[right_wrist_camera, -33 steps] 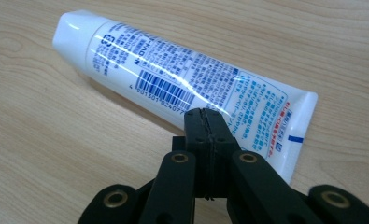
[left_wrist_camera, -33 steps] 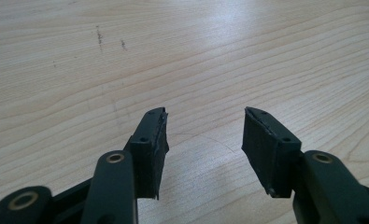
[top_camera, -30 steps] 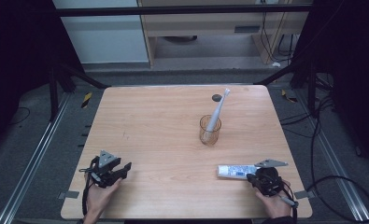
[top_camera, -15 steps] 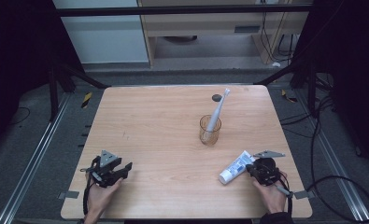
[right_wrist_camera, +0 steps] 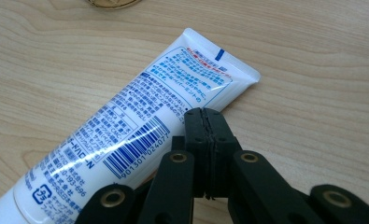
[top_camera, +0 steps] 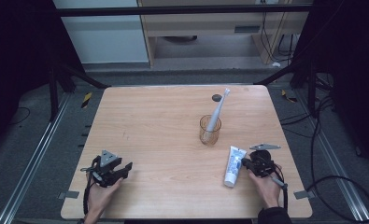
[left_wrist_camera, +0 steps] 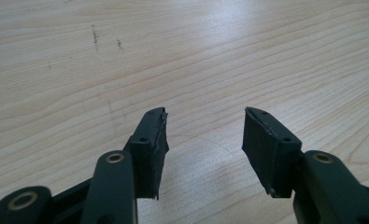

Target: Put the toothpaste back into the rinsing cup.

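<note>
Right, the white toothpaste tube with blue print (top_camera: 234,165) lies flat on the pale wooden table (top_camera: 163,121), near the right edge and towards the front corner. Its long axis runs roughly front to back, tilted a touch: the flat crimped end points away, towards the clear amber plastic cup (top_camera: 210,130), and the other end points back towards the front edge. From the right gripper view, my right gripper (right_wrist_camera: 205,122) has its jaws pressed together with nothing between them, tips resting against the tube's (right_wrist_camera: 135,121) long side near the crimp. I judge that as a nudge, not a grip: closed tongs make a blunt pusher for turning the tube into line. The cup stands just beyond the tube, past the table's middle, with a white-and-grey electric toothbrush (top_camera: 217,112) leaning in it, head angled towards the far edge; a small dark round disc (top_camera: 216,97) sits behind that. My left gripper (top_camera: 111,171) waits near the front left corner, jaws about half apart over bare wood, holding nothing.
</note>
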Motion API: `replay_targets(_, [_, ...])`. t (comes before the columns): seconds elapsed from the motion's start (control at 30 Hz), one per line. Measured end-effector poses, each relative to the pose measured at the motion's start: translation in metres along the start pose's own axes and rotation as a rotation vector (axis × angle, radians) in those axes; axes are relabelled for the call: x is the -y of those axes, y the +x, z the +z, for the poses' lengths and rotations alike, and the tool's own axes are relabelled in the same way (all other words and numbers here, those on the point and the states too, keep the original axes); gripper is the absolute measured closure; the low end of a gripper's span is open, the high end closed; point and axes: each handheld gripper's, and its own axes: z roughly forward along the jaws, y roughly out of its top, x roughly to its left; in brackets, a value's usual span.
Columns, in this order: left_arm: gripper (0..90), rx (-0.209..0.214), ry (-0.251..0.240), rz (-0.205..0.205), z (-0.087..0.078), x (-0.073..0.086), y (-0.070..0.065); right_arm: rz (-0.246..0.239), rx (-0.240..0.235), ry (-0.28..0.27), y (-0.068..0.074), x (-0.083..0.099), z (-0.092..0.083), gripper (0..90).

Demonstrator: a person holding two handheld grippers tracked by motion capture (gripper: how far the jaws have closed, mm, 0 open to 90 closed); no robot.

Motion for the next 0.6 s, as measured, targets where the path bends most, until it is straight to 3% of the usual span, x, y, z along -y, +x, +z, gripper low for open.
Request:
replay_targets(0.27, [48.5, 0.0, 0.0, 0.001, 0.0, 0.0, 0.0, -0.024, -0.024, -0.004, 0.005, -0.006, 0.008, 89.0])
replay_targets(0.6, [48.6, 0.0, 0.0, 0.0, 0.0, 0.0, 0.0, -0.119, -0.053, -0.011, 0.019, -0.012, 0.014, 88.6])
